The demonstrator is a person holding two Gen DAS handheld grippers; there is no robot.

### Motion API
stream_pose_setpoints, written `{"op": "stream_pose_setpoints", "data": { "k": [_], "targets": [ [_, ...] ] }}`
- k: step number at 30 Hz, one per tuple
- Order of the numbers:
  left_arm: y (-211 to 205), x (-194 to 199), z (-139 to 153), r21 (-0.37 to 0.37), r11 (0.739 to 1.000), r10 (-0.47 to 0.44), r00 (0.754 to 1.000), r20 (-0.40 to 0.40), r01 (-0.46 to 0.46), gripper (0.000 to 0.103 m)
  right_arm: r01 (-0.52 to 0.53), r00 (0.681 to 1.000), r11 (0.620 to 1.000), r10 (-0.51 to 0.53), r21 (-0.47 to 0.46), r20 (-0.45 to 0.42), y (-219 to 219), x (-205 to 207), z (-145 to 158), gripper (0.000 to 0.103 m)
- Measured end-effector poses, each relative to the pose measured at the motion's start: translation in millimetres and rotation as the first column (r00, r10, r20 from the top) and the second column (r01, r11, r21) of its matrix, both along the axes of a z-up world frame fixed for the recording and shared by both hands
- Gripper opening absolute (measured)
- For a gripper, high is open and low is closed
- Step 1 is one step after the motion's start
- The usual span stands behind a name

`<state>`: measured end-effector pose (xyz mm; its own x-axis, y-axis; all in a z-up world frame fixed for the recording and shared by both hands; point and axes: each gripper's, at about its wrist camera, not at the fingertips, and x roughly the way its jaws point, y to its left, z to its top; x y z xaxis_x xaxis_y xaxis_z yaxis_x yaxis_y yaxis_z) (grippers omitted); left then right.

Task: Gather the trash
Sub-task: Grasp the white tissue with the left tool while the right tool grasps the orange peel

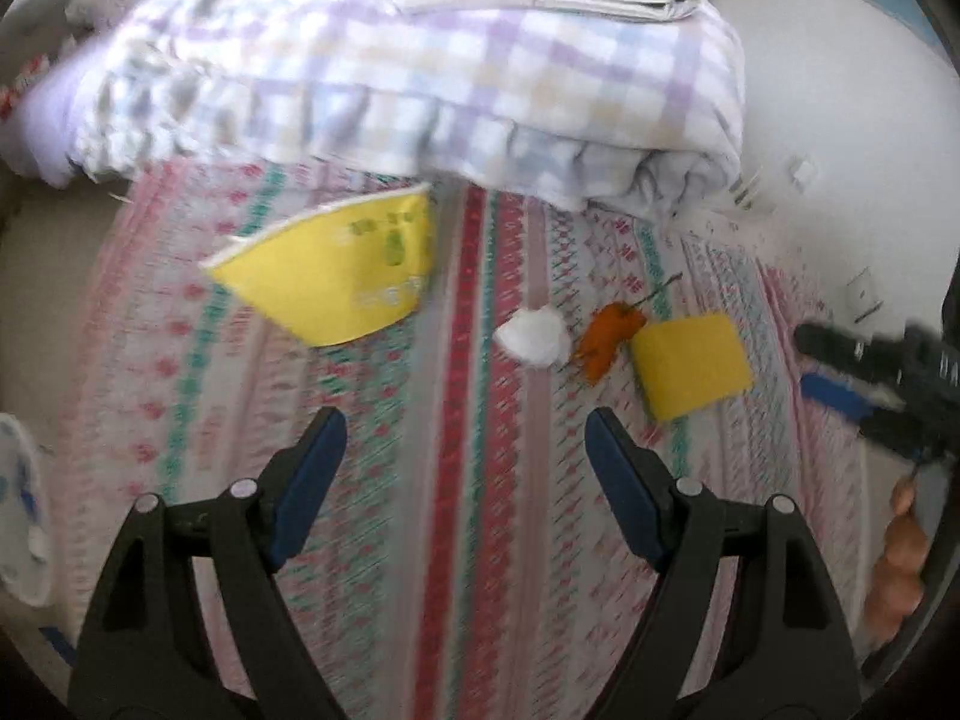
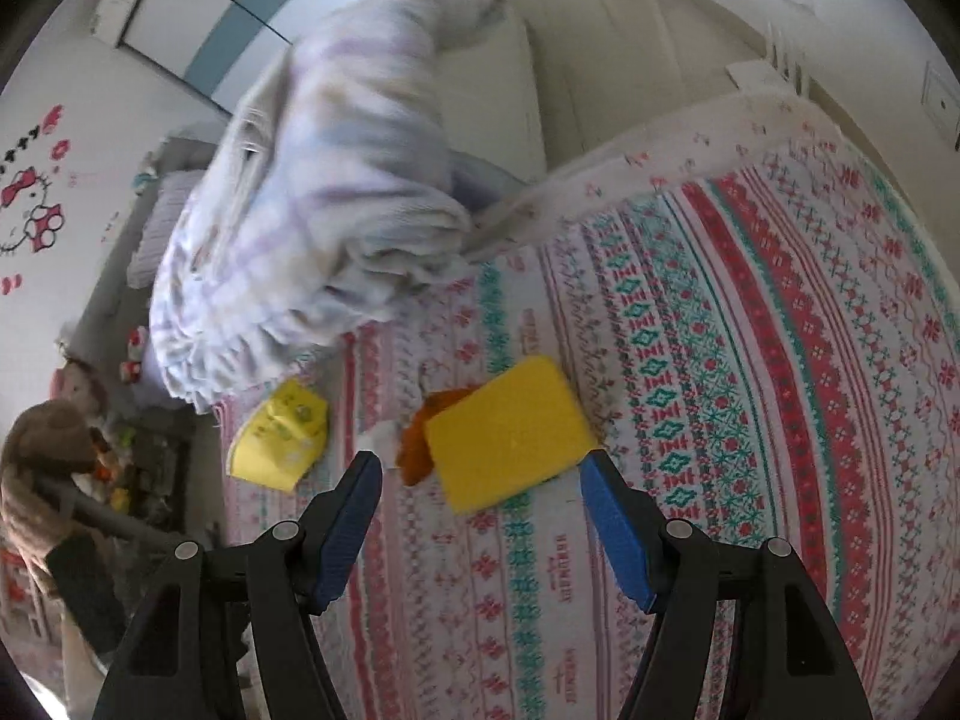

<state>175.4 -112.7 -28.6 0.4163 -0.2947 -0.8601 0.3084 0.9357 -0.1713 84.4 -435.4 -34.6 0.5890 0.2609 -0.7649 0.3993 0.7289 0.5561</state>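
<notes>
On a patterned bed [image 2: 750,324], the right claw [image 2: 480,462] is spread and empty, a yellow sponge [image 2: 510,432] just ahead between its tips. The left claw [image 1: 465,426], also spread, hovers short of a white tissue ball [image 1: 534,336] and orange scrap [image 1: 609,339].

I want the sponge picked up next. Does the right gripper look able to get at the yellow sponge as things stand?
Probably yes. The right gripper is open and empty, and the yellow sponge lies uncovered on the bedspread just ahead; only the orange scrap touches its side.

Open left claw [image 1: 465,450] above white wad [image 1: 533,337] on bedspread [image 1: 372,480].
</notes>
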Motion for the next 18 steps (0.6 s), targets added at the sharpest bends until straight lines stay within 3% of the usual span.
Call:
{"op": "stream_pose_setpoints", "data": {
  "k": [3, 9, 17, 18],
  "targets": [
    [-14.4, 20.2, -10.3, -0.063, 0.998, 0.013, 0.999, -0.047, -0.016, 0.080, 0.000, 1.000, 1.000, 0.000, -0.024, -0.015, 1.2, 8.1, -5.6, 0.070],
    [-39.1, 41.0, -37.4, -0.057, 0.998, 0.003, 0.995, -0.099, -0.009, 0.054, -0.081, 0.997, 0.993, 0.081, -0.091, -0.003, 20.9, 35.7, -10.0, 0.070],
    [-56.0, 50.6, -46.8, -0.092, 0.996, -0.013, 0.995, -0.098, 0.004, 0.051, -0.174, 0.985, 0.961, 0.173, -0.214, -0.024, 49.1, 69.7, -11.6, 0.070],
    [-57.6, 51.4, -48.7, -0.090, 0.996, -0.017, 0.994, -0.103, 0.007, 0.038, -0.183, 0.983, 0.957, 0.181, -0.226, -0.027, 50.9, 71.7, -12.7, 0.070]
  ]
}}
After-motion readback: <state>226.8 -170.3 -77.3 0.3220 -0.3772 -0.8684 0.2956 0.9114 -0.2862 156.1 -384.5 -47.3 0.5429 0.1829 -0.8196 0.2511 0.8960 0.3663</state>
